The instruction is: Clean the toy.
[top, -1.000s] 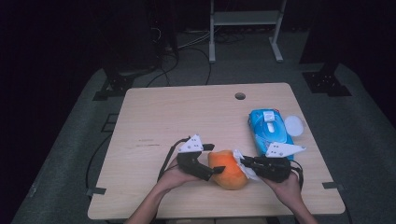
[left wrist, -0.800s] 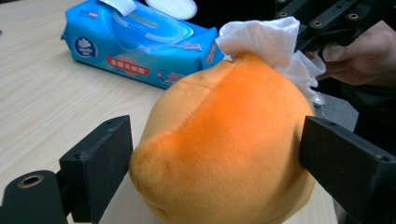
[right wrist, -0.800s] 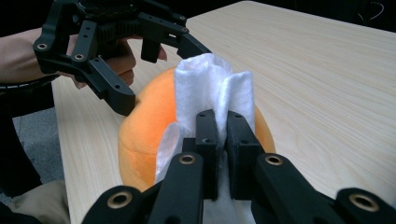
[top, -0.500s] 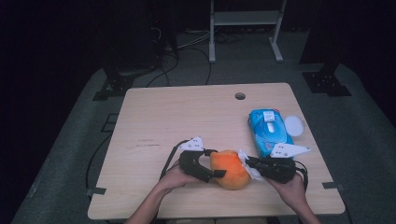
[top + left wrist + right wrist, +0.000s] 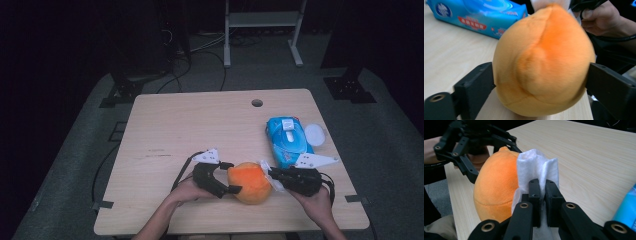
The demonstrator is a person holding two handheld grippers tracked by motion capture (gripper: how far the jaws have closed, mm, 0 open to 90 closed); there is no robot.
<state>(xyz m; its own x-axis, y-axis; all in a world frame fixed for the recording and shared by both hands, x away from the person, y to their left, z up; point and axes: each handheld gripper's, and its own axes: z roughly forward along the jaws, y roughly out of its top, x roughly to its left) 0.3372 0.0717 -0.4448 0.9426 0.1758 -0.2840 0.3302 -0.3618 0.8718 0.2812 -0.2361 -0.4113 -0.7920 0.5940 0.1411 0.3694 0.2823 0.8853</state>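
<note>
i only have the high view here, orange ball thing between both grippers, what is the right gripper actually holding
Observer: In the right gripper view, the right gripper is shut on a folded white wipe, which is pressed against the orange plush toy.
Operator: and the left one, is it gripping the toy or just near it
Observer: Gripping. In the left gripper view, the left gripper has one jaw on each side of the toy, both touching it.
Operator: is the toy off the table
Observer: No; its underside seems to rest on the wooden table.
</note>
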